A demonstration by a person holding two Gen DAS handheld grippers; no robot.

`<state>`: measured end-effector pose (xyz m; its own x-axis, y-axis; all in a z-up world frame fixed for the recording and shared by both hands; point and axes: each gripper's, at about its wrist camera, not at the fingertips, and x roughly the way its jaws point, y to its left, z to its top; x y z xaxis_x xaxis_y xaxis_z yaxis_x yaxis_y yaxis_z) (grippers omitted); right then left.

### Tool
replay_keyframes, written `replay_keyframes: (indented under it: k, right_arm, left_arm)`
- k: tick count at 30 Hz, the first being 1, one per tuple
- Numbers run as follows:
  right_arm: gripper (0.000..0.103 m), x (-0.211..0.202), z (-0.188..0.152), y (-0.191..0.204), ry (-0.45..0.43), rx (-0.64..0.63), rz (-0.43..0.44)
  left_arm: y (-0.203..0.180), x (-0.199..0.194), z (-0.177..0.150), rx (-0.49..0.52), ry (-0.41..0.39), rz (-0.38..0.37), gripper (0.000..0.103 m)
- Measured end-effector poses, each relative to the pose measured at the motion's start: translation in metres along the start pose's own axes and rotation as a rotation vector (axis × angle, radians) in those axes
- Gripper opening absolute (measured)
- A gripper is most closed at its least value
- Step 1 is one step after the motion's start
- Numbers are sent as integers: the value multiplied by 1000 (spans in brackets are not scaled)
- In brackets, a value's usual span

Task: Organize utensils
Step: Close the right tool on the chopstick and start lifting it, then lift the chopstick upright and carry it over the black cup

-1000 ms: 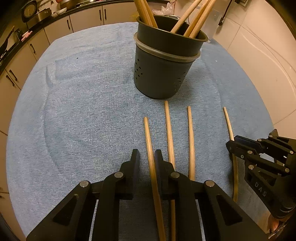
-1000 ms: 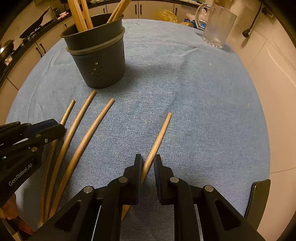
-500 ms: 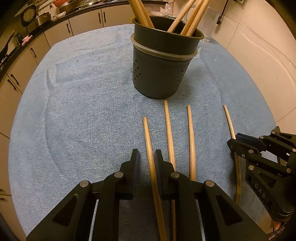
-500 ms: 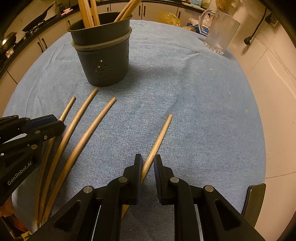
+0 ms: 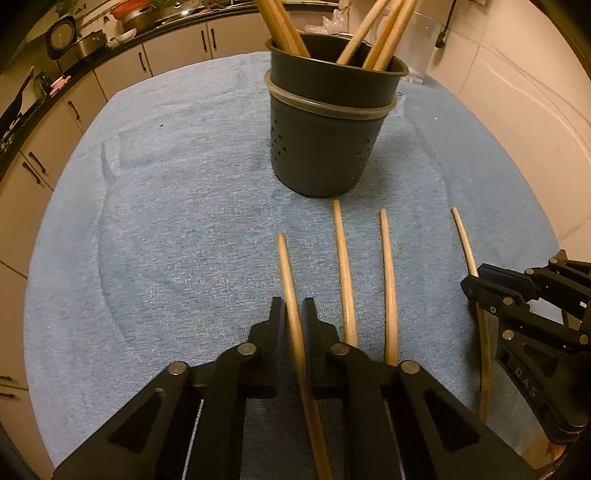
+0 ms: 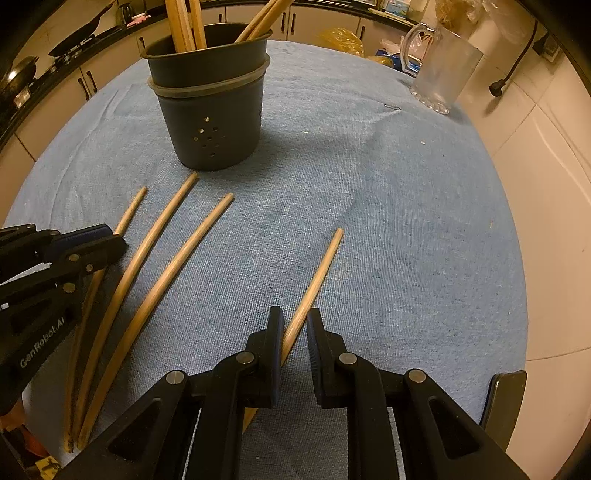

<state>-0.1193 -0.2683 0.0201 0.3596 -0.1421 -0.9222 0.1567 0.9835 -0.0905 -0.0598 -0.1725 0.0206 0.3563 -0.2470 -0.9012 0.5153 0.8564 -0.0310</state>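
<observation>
**Both grippers closing on chopsticks beside the holder**

4 wooden chopsticks are lying on the blue cloth [image 5: 166, 240] in front of the dark holder [image 5: 325, 147]. The left gripper [image 5: 294, 314] is clenching the leftmost chopstick [image 5: 286, 273] partway along its length. The right gripper [image 6: 295, 326] is straddling the rightmost chopstick [image 6: 317, 273], one finger touching it, the other showing a slim gap, so not yet firmly clamped. These sticks are looking light, stiff and smooth, likely to pivot unless held near mid-length. The holder is already carrying several upright chopsticks [image 5: 373, 33].
</observation>
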Motion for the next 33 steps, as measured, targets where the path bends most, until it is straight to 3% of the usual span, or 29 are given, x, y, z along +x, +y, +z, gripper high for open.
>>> replay_keyframes:
  k: [8, 21, 33]
  right_arm:
    - [7, -2, 3, -5, -21, 23, 34]
    - [7, -44, 22, 1, -150, 22, 7]
    - [7, -73, 25, 6, -221, 22, 2]
  left_arm:
    - [8, -4, 0, -32, -3, -31, 6]
    - [37, -50, 8, -89, -147, -49, 6]
    - [35, -79, 14, -90, -209, -46, 6]
